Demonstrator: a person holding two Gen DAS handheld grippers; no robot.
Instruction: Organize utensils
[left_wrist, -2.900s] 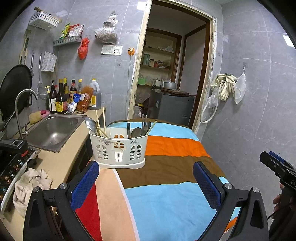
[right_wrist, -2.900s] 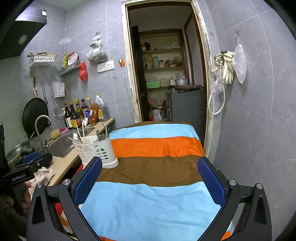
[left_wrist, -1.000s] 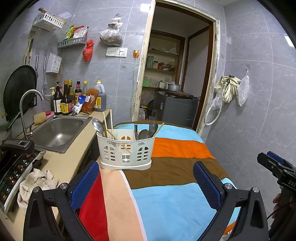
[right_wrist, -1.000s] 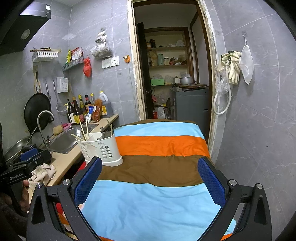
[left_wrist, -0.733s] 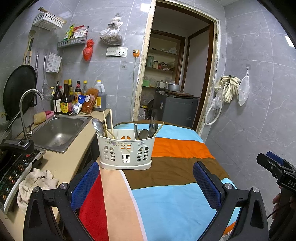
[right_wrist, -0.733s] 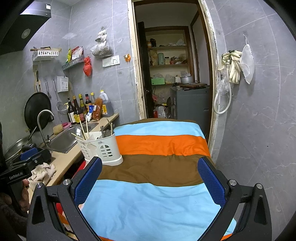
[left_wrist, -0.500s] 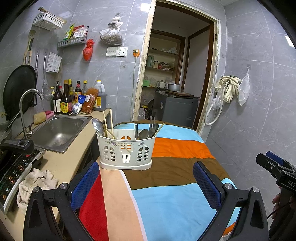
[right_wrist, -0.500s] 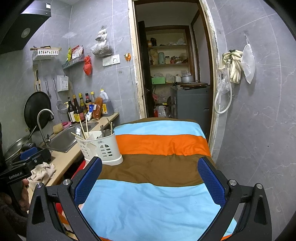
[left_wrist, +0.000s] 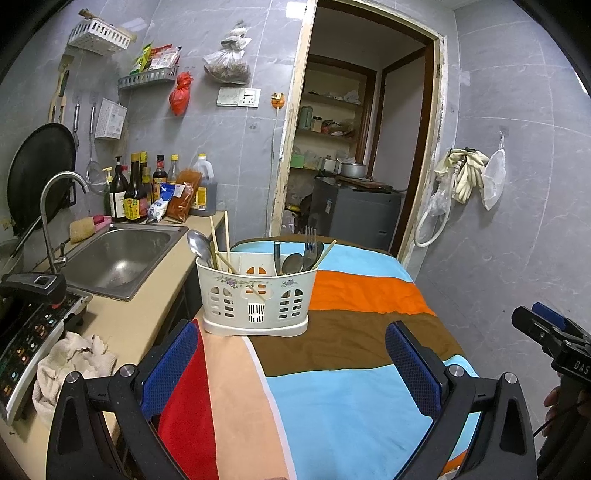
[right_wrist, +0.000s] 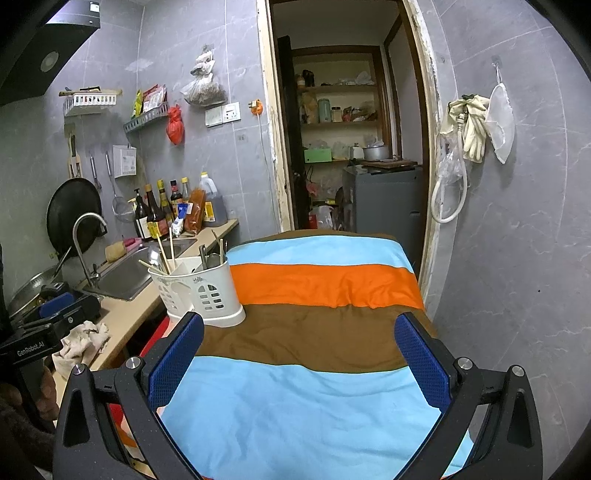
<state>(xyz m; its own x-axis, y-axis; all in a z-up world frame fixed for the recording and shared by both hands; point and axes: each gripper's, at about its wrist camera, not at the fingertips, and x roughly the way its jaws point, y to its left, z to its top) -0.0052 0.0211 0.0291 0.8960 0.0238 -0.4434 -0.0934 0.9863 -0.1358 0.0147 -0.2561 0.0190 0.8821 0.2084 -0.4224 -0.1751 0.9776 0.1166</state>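
I hold both sets of fingers spread wide and empty, left gripper (left_wrist: 291, 363) facing the utensil caddy (left_wrist: 256, 295) on the striped worktop (left_wrist: 369, 295); spoons, fork, chopsticks already stand inside, right gripper (right_wrist: 299, 356) aside

I see the utensil caddy (left_wrist: 256, 295) on the cloth's (left_wrist: 354, 332) left edge, utensils (left_wrist: 301, 254) inside it, sink (left_wrist: 118, 258) further left.
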